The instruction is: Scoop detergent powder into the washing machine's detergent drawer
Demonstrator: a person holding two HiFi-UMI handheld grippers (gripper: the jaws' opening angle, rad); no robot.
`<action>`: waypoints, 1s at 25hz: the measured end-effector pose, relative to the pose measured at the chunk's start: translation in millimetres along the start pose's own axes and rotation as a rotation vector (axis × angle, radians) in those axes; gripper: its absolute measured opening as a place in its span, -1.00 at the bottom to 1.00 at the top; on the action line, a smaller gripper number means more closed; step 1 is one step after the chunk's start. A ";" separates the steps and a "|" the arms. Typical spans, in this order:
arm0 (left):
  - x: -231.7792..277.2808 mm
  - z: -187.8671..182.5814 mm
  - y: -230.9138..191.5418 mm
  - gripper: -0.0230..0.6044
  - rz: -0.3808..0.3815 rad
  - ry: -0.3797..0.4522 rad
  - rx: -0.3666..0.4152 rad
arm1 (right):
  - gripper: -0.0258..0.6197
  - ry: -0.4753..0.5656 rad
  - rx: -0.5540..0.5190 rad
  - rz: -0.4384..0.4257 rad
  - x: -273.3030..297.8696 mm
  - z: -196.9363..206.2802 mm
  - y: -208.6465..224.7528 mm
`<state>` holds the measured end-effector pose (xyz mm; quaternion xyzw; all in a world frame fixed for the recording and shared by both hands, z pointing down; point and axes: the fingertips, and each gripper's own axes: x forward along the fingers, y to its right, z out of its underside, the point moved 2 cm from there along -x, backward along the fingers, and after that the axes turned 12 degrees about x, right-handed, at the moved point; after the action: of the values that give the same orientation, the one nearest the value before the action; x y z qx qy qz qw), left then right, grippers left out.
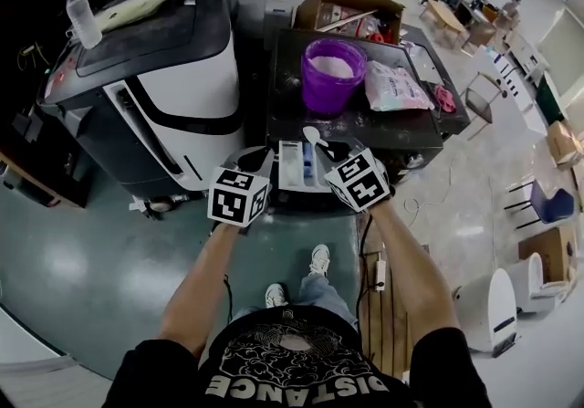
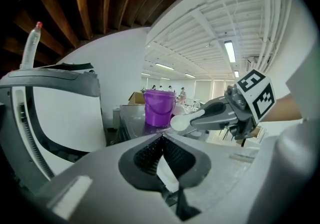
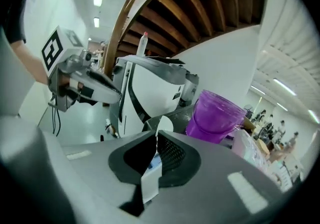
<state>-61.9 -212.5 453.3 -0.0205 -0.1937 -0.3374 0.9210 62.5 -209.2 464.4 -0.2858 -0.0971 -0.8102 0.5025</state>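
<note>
Surroundings: a large white-and-black machine [image 1: 164,96] is seen left of the dark glossy table [image 1: 370,123], with a clear plastic bottle with a red cap [image 1: 82,15] on its lid. An open brown cardboard box [image 1: 342,3] is placed behind the table. On the table, a purple plastic bucket [image 1: 321,98] holding white detergent powder [image 1: 333,66] is set beside a pink-and-white plastic bag [image 1: 397,87].

The white detergent drawer [image 1: 292,167] is pulled out at the table's front edge, directly before the bucket.

The right tool [image 3: 156,135] is clenched on the handle of a white plastic spoon [image 3: 164,124]. The spoon's bowl is held at the drawer's far end, between drawer and bucket; its load cannot be told. The left tool [image 2: 162,139] is clenched on nothing, just left of the drawer.
</note>
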 end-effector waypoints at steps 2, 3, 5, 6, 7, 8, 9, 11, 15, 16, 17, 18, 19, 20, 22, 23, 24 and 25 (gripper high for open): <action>-0.7 -4.9 2.1 -0.93 0.010 0.006 0.010 | -0.81 0.035 0.084 0.025 -10.7 -5.1 6.1; -0.7 -7.3 2.8 -0.93 0.014 0.007 0.014 | -0.81 0.052 0.122 0.037 -15.9 -7.2 8.5; 0.2 -12.7 5.0 -0.93 0.024 0.008 0.021 | -0.81 0.083 0.185 0.060 -26.7 -10.5 13.6; 0.9 -15.9 6.7 -0.93 0.028 0.009 0.027 | -0.81 0.100 0.216 0.070 -32.1 -12.1 16.6; 1.4 -19.4 8.6 -0.93 0.030 0.012 0.034 | -0.81 0.117 0.250 0.078 -37.5 -13.6 19.7; 1.4 -23.0 10.3 -0.93 0.030 0.015 0.042 | -0.81 0.134 0.286 0.085 -42.6 -15.0 22.7; 0.9 -26.8 11.7 -0.93 0.028 0.020 0.048 | -0.81 0.151 0.320 0.090 -47.5 -16.1 25.6; -0.7 -34.5 12.8 -0.93 0.018 0.029 0.056 | -0.81 0.179 0.372 0.100 -56.3 -17.7 31.2; 0.2 -50.2 10.9 -0.93 -0.012 0.045 0.061 | -0.81 0.234 0.444 0.109 -72.2 -18.8 42.8; 1.7 -53.8 10.3 -0.93 -0.021 0.048 0.061 | -0.81 0.247 0.454 0.110 -75.5 -19.0 46.0; 3.7 -57.3 10.3 -0.93 -0.029 0.051 0.062 | -0.81 0.259 0.460 0.114 -79.0 -19.2 49.5; 6.2 -60.5 11.3 -0.93 -0.036 0.052 0.063 | -0.81 0.270 0.466 0.117 -82.8 -19.3 53.3; 8.9 -63.2 13.8 -0.93 -0.040 0.051 0.065 | -0.81 0.280 0.472 0.120 -87.3 -19.1 57.3; 11.9 -65.6 17.6 -0.93 -0.042 0.049 0.068 | -0.81 0.289 0.478 0.122 -92.4 -18.4 61.7; 17.2 -70.4 27.0 -0.93 -0.043 0.046 0.071 | -0.81 0.306 0.489 0.122 -103.2 -16.9 70.6; 19.3 -73.1 30.9 -0.93 -0.046 0.047 0.070 | -0.81 0.313 0.492 0.120 -107.8 -16.7 74.5; 21.4 -76.0 34.0 -0.93 -0.050 0.050 0.069 | -0.81 0.320 0.491 0.118 -111.7 -16.8 77.7; 23.8 -79.0 36.8 -0.93 -0.054 0.053 0.069 | -0.81 0.326 0.486 0.118 -114.9 -17.0 80.5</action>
<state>4.9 -212.0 392.5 0.0253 -0.1813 -0.3556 0.9166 164.5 -167.9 375.6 -0.0285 -0.1895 -0.7679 0.6113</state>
